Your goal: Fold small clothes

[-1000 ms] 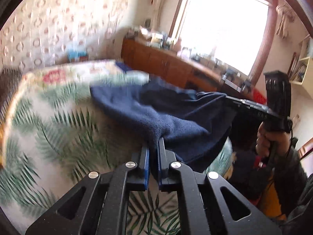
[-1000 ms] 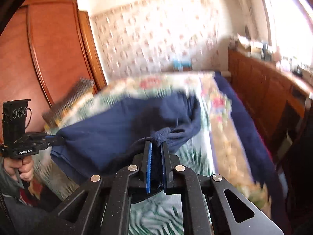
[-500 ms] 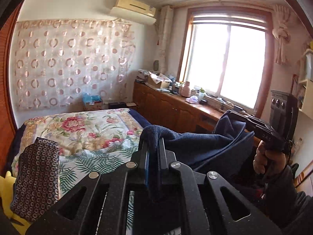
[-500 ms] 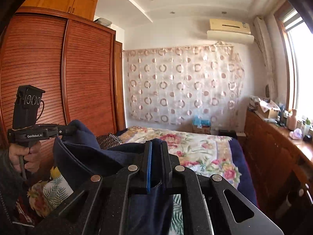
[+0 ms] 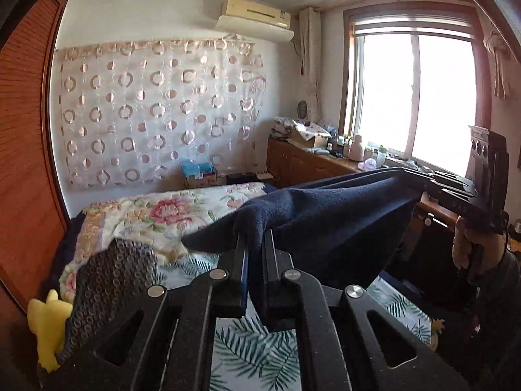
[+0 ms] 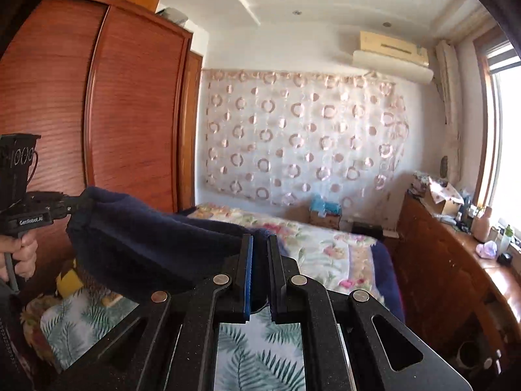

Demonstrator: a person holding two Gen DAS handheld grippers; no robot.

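Both tongs [image 5: 254, 239] [image 6: 259, 244] on fuzzy navy fleece garment [image 5: 332, 215], sagging between

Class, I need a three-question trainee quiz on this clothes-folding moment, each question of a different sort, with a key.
1. True or false: the navy fleece garment lies flat on the floral bedspread.
2. Which tongs grip the garment? A) left only B) right only C) both
3. Fill in: the wall unit above the circle-patterned curtain is an ____.

Key: 1. False: it hangs in the air, stretched between the left tongs and the right tongs. 2. C. 3. Air conditioner.
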